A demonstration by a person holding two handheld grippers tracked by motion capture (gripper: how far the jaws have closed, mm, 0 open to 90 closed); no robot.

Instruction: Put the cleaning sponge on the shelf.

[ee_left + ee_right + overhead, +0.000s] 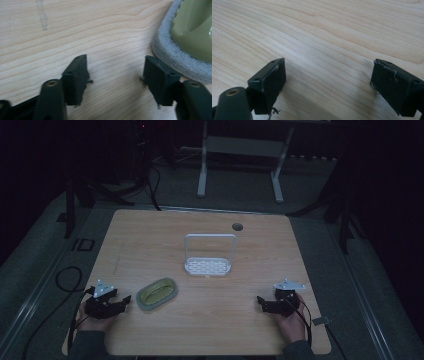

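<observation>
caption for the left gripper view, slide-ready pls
Left gripper, jaws open over bare wooden table, beside the grey-rimmed green dish at upper right.

On your table, the dish lies just right of your left gripper; the rack stands behind it, centre.

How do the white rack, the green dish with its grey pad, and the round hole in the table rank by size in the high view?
1. White rack, largest, though it stands farther from the camera.
2. Green dish with grey pad, clearly smaller in outline.
3. Round hole, by far the smallest.
</observation>
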